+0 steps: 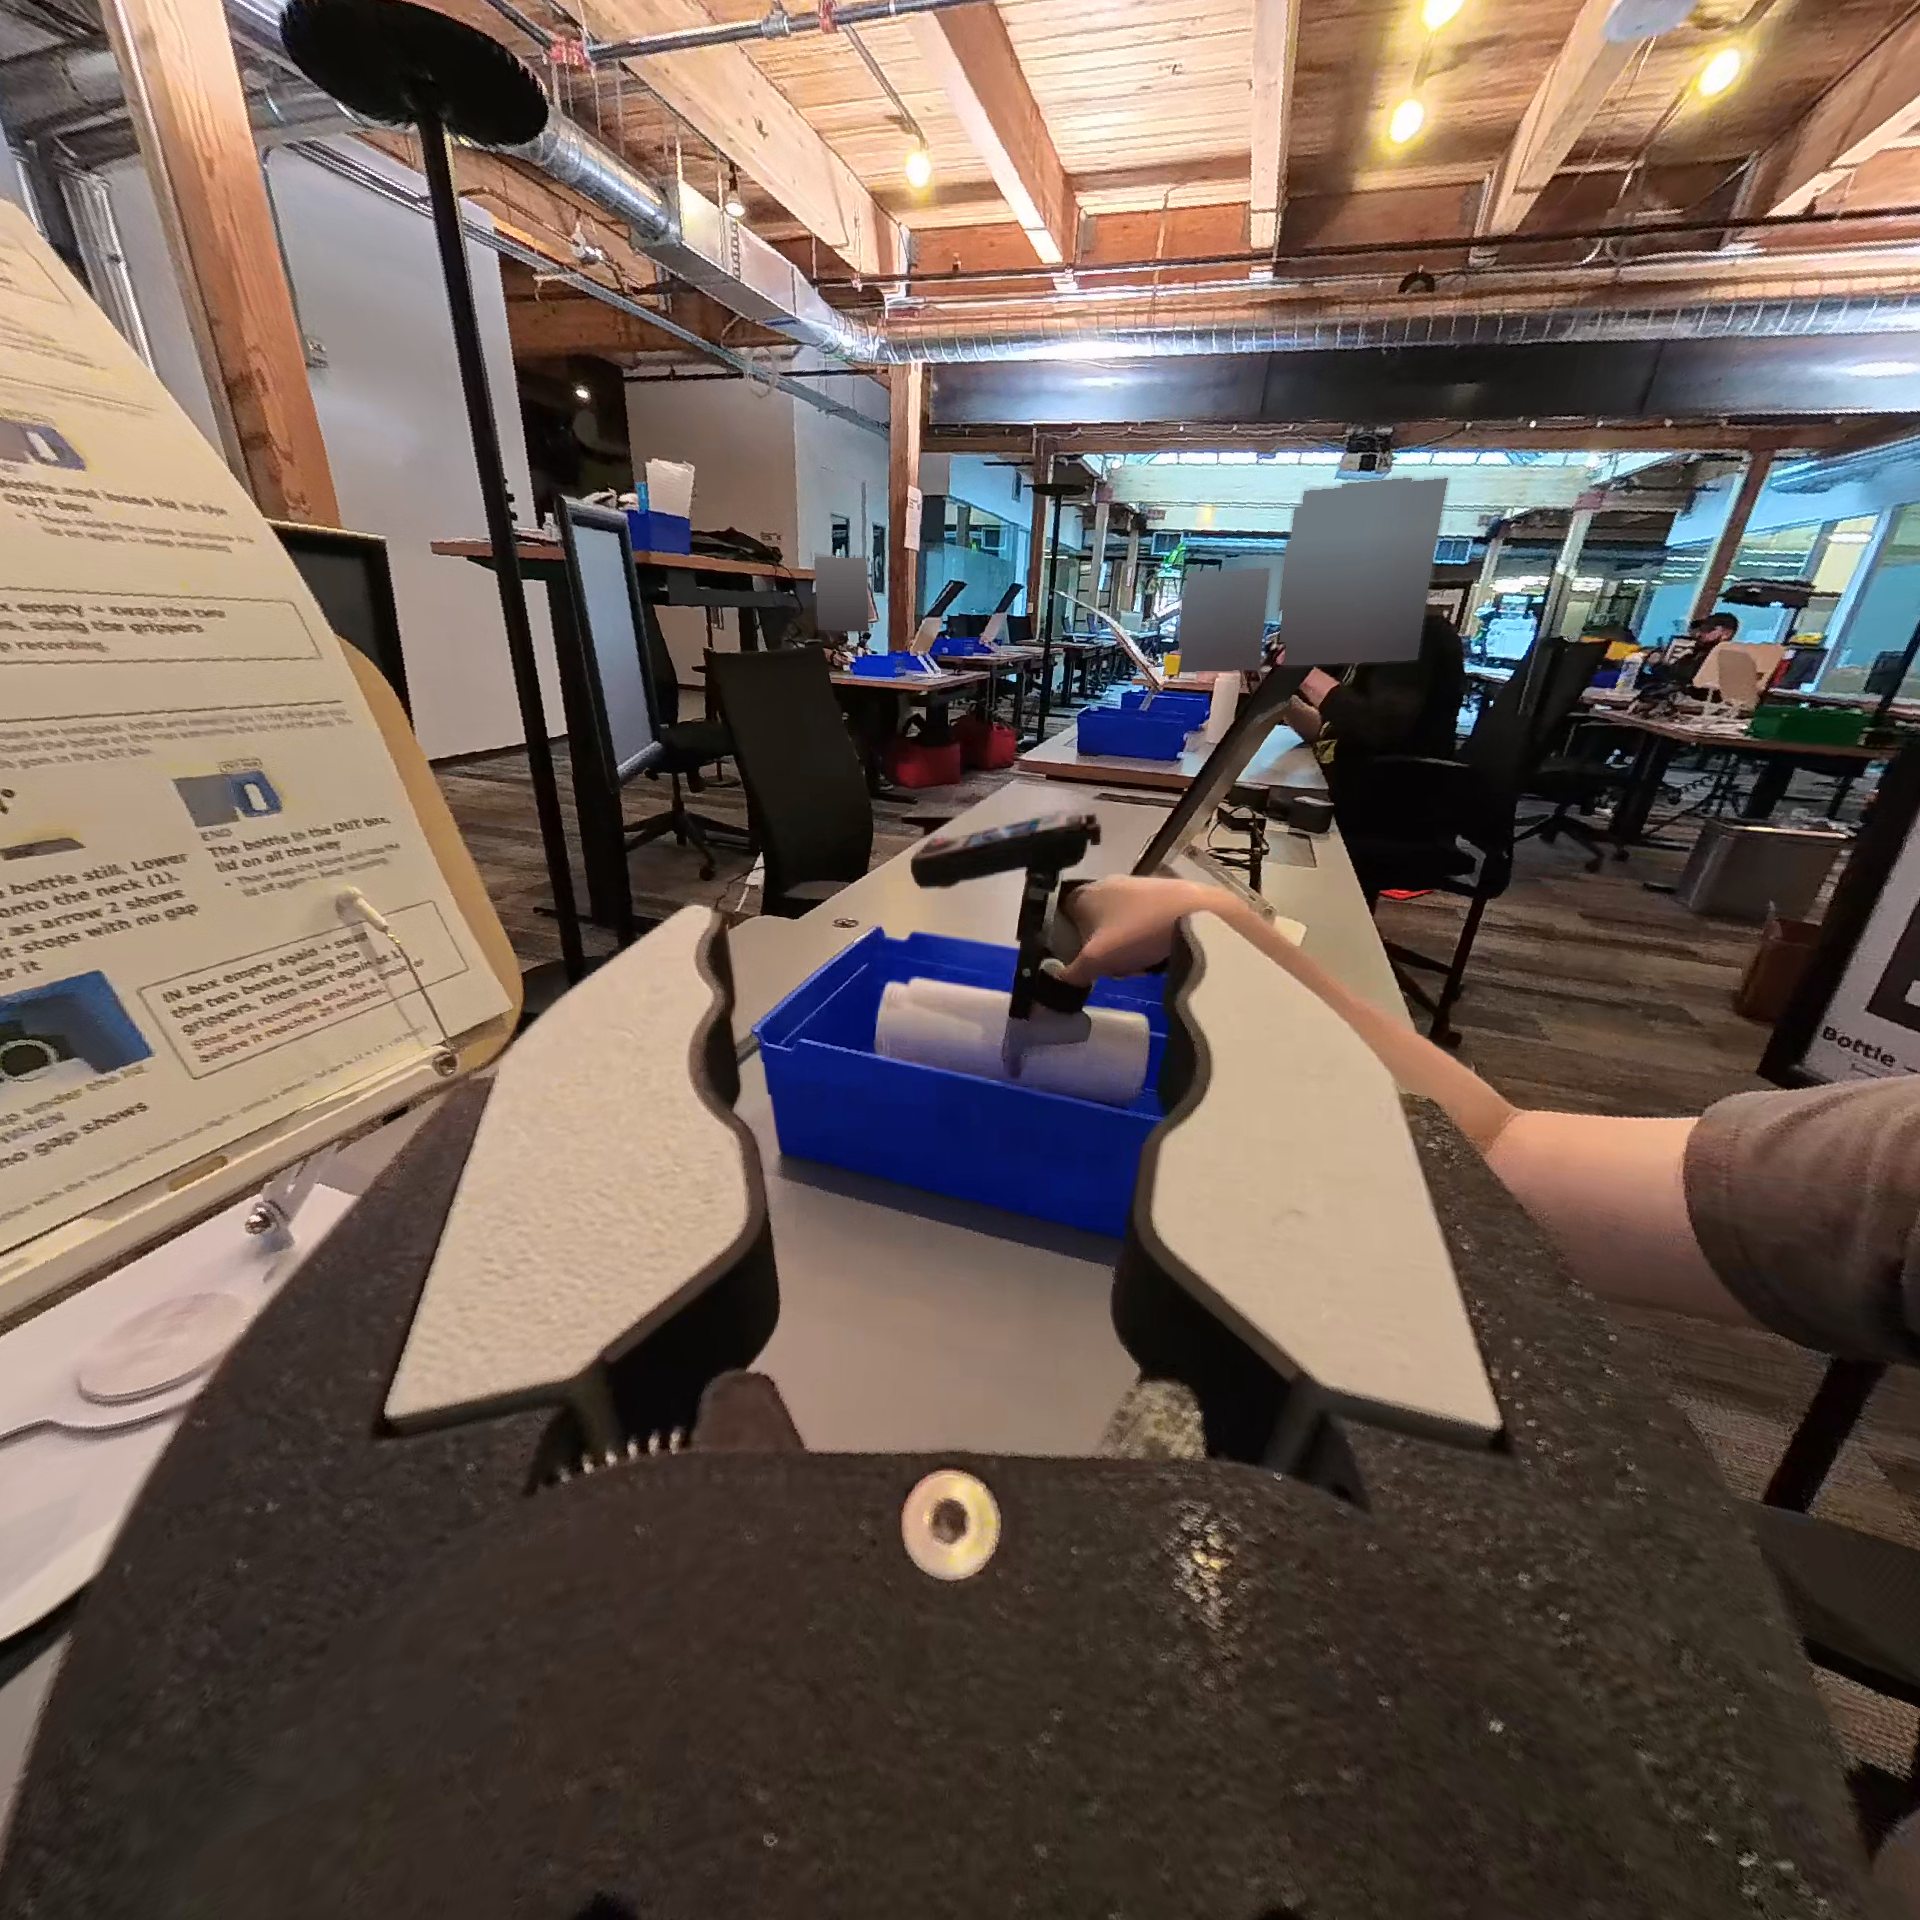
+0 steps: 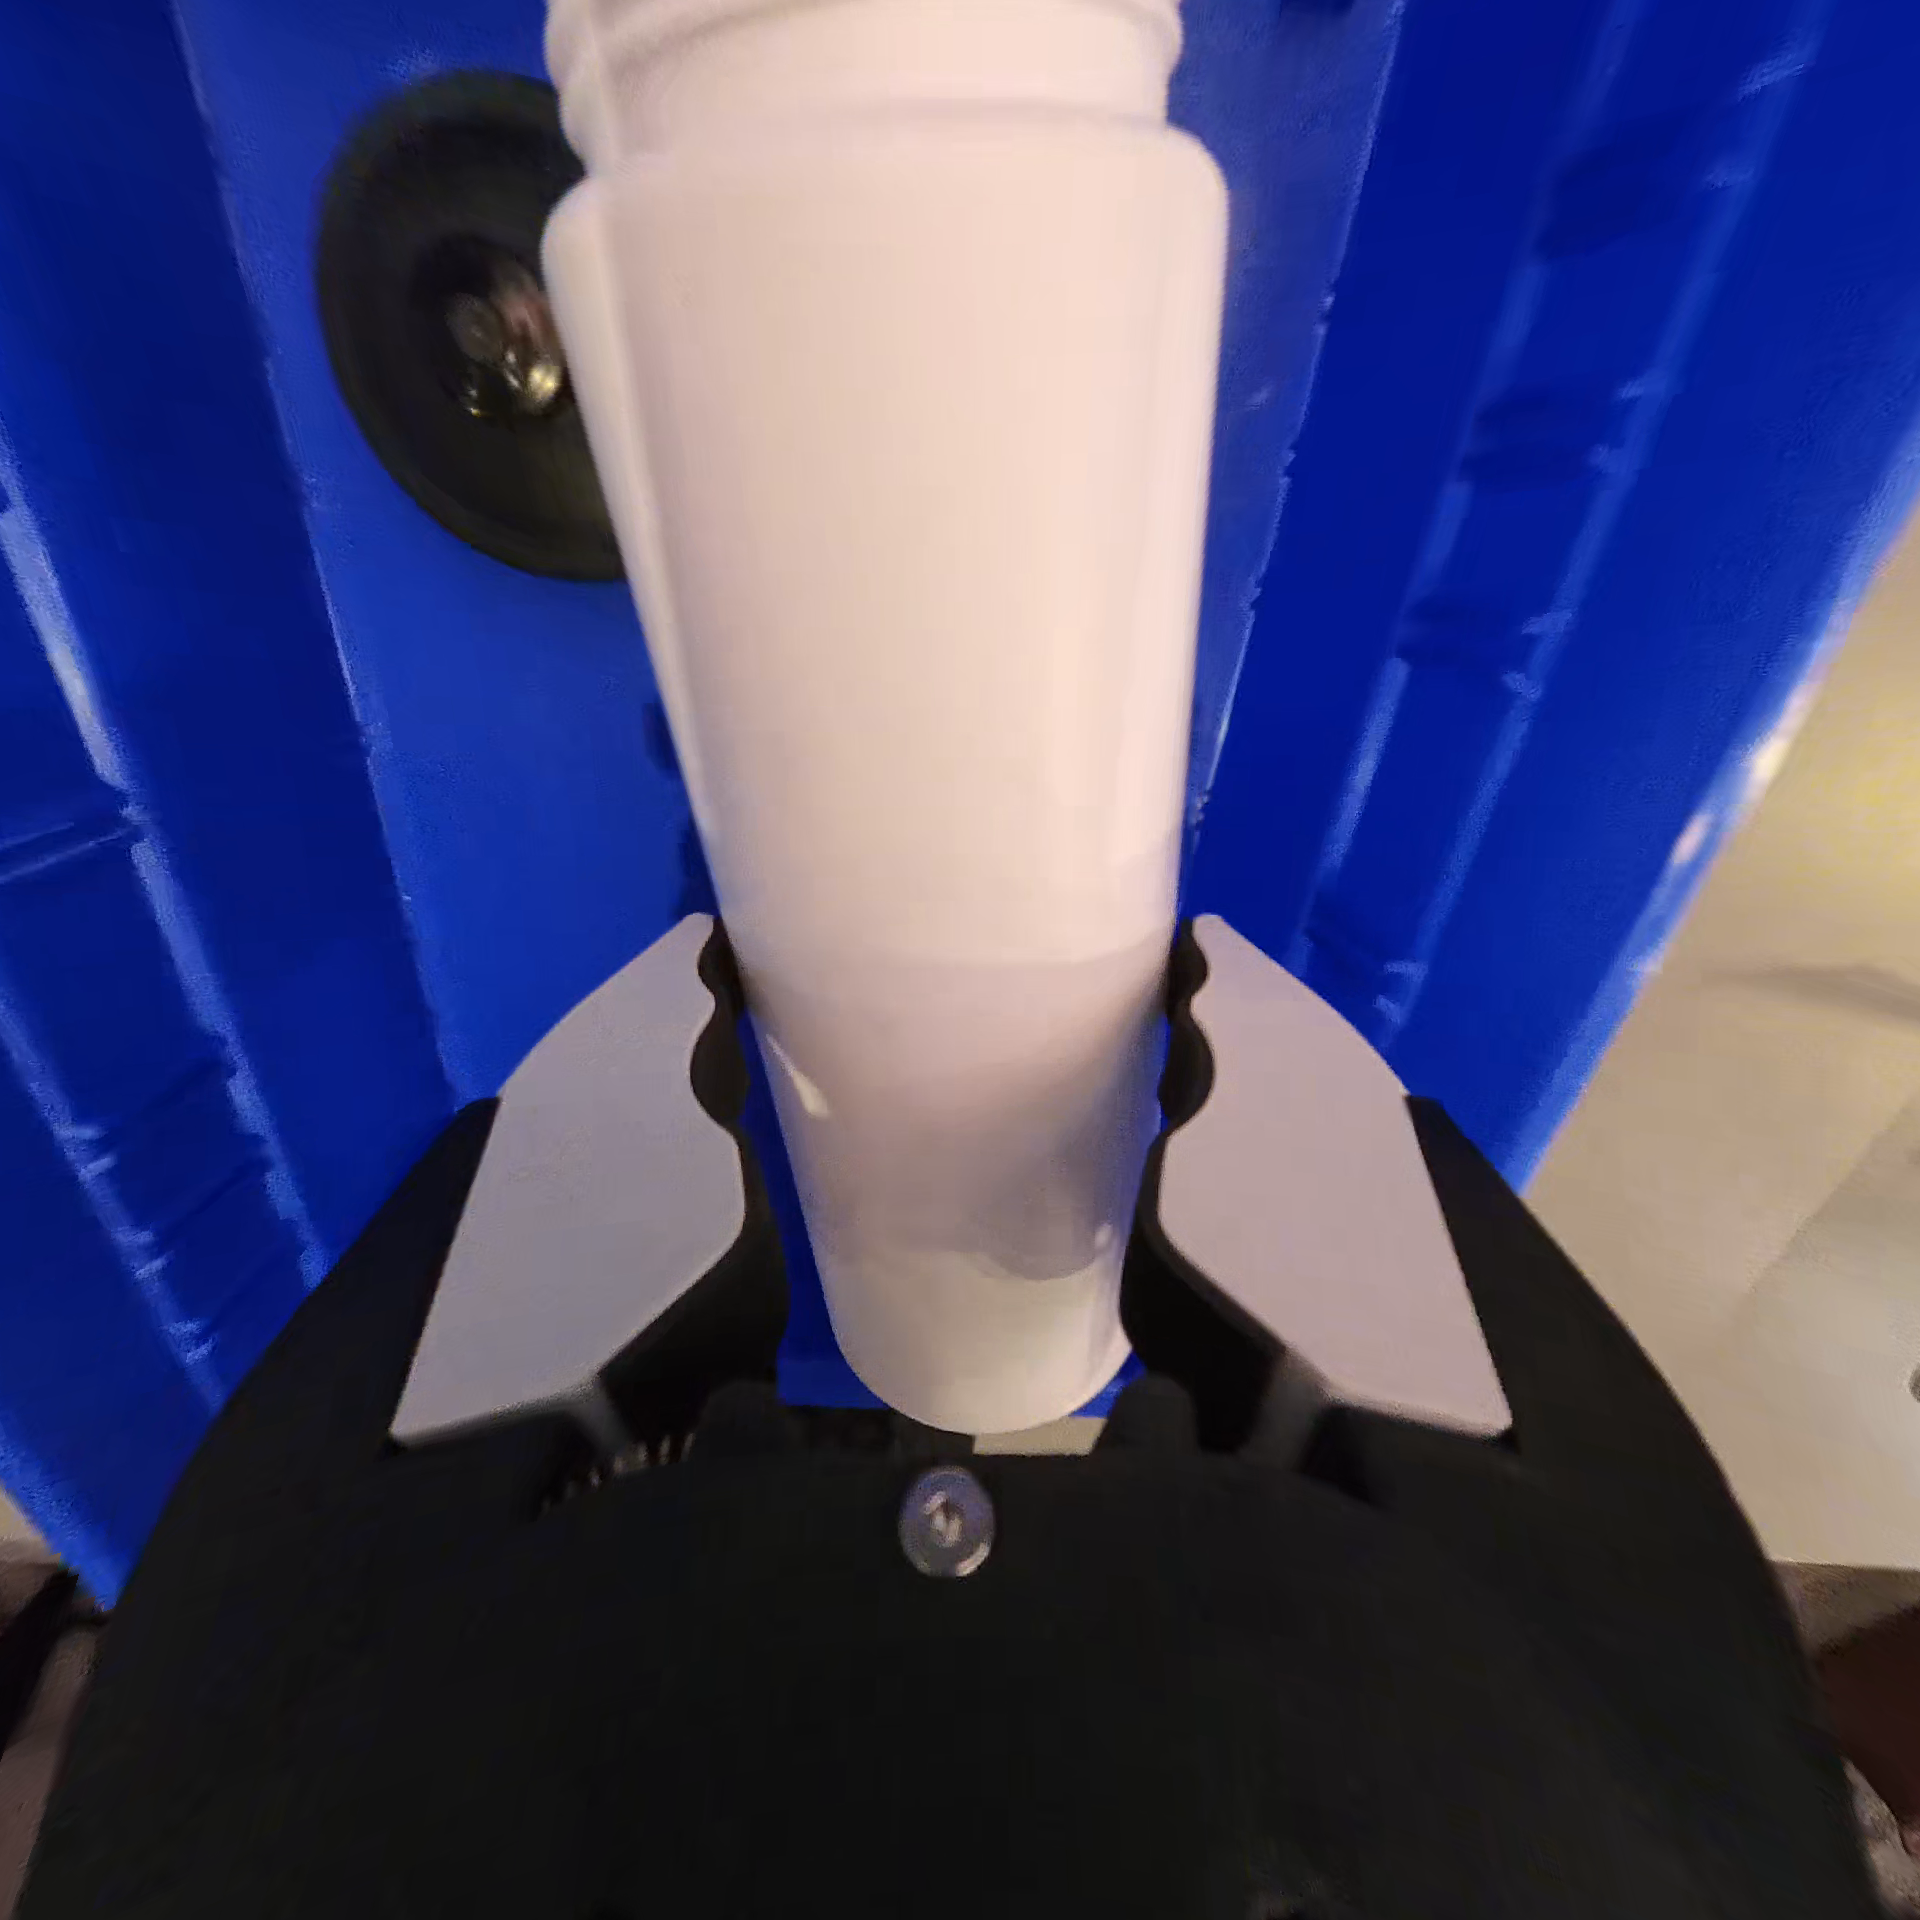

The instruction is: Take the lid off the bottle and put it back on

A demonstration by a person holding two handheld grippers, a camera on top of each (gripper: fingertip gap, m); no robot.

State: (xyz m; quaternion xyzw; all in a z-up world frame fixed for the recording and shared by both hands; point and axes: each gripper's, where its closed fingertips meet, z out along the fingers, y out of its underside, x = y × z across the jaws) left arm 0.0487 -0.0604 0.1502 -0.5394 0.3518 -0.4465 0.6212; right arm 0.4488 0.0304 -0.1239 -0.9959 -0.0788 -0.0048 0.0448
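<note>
the right gripper (image 2: 951,1132) was clamped around the white bottle (image 2: 914,623) lying in the blue bin (image 1: 935,1132) at 12 o'clock, the left gripper (image 1: 951,1122) hung wide open and empty, so lifting it upright likely came next.

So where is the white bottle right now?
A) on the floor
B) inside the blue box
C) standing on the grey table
B: the left wrist view shows the white bottle lying in the blue box, with the right gripper reaching down onto it.
</note>
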